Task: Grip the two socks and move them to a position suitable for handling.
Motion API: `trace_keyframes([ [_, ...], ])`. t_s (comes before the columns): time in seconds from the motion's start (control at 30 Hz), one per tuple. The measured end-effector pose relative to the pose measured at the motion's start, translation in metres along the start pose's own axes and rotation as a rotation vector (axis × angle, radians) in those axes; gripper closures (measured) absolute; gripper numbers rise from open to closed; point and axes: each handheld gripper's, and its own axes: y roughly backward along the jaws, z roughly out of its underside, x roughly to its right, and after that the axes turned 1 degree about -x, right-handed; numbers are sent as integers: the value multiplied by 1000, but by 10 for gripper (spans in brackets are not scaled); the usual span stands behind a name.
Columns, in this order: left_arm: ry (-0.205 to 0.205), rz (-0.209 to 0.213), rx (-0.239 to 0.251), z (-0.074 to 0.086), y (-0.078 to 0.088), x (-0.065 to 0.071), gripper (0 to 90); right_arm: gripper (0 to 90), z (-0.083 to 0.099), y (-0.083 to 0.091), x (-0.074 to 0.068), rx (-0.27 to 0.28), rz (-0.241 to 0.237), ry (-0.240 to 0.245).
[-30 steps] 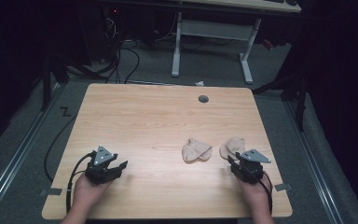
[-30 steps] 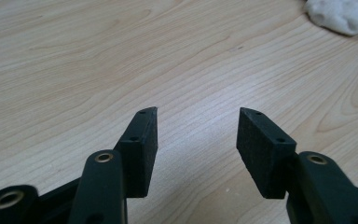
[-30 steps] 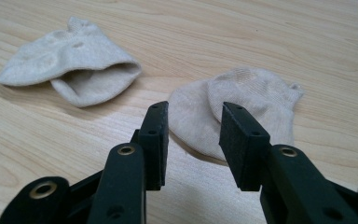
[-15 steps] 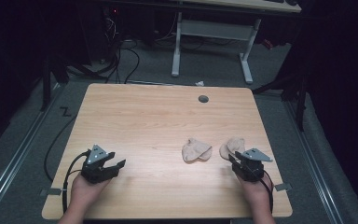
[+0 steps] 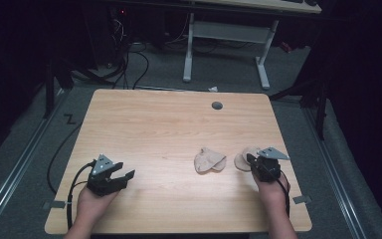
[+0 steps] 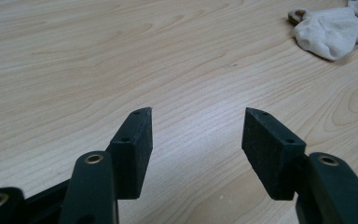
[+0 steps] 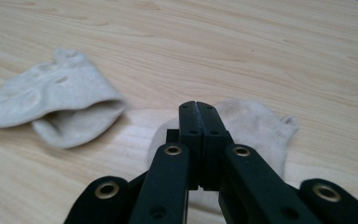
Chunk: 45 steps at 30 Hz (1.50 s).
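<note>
Your right tongs (image 7: 200,109) have just closed, jaws pressed together with nothing between them, poised over the near sock (image 7: 256,128), while the second sock (image 7: 56,100) lies just beside it toward the middle of the worktop (image 5: 154,129). Your left tongs (image 6: 196,135) have just been opening and stand wide and empty over bare wood near the front left edge. Open room stretches between your two hands and toward the far edge.
</note>
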Motion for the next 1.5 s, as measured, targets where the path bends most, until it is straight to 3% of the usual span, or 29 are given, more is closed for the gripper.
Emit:
trace_keyframes([
  [0.1, -19, -12, -9, -3, -2, -2, 433, 900, -5, -2, 9, 3, 5, -20],
  [0.27, 22, -5, -6, 0, 0, -5, 434, 900, -6, -10, 14, -40, -3, -39],
  [0.4, -14, -14, -5, -3, 1, -1, 433, 900, -5, -20, 19, -80, 29, -31],
  [0.63, -12, 3, -22, -1, -6, 1, 432, 899, -2, -32, 29, -106, 50, -61],
  [0.73, -31, -1, -26, -1, -5, 3, 432, 899, 2, -44, 32, -171, 58, -49],
  [0.93, -23, 14, -20, 0, -1, 6, 432, 900, 9, -40, 24, -174, 51, -28],
  [1.2, -48, 59, -24, -5, -8, 17, 427, 899, 27, -17, -8, -152, 7, 36],
  [1.33, -16, 87, -8, -6, -8, 17, 424, 899, 33, -9, -18, -152, -18, 36],
  [1.4, -11, 80, -9, -6, -9, 17, 424, 899, 37, -4, -24, -146, -39, 33],
  [1.5, -22, 83, -14, -6, -8, 20, 424, 899, 39, 1, -37, -149, -51, 77],
])
